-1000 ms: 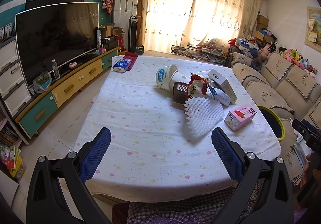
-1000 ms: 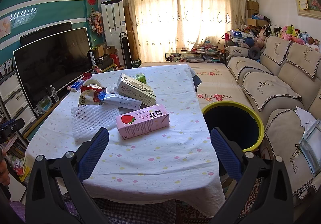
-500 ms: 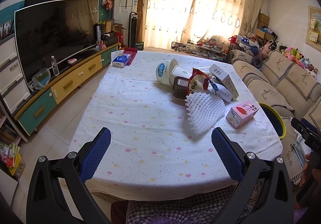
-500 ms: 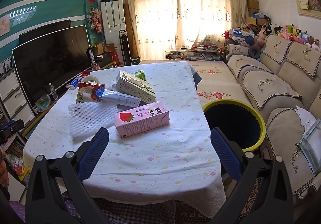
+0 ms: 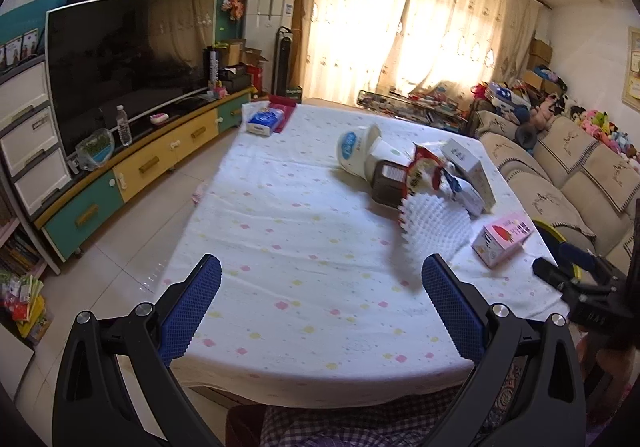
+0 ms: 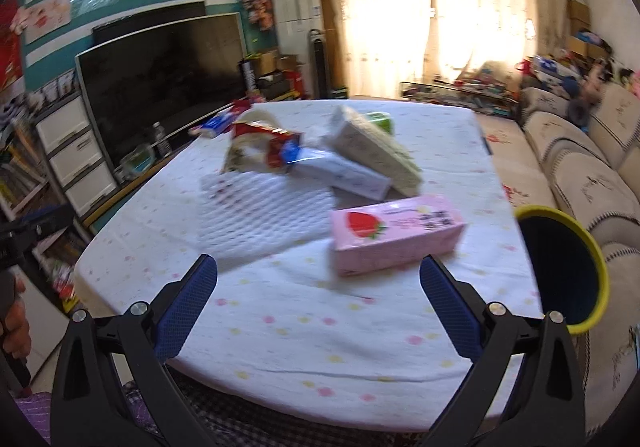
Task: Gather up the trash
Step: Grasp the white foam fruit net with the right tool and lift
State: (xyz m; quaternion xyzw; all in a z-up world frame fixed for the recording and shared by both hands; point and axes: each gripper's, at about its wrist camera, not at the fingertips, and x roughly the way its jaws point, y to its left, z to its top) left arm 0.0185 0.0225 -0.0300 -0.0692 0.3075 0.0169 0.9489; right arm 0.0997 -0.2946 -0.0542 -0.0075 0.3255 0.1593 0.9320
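One pink carton (image 6: 396,233), near right gripper (image 6: 318,301): light, stiff; grip long sides; both grippers' fingers spread, empty

Daylight through the curtains (image 5: 420,47) overexposes the window area, fisheye distortion bends both frames' edges, and motion blur softens the right wrist view.

Dark television (image 5: 124,63) over a teal-and-yellow cabinet (image 5: 132,175); beige sofa (image 5: 576,175) beside sunlit curtains (image 5: 416,35).
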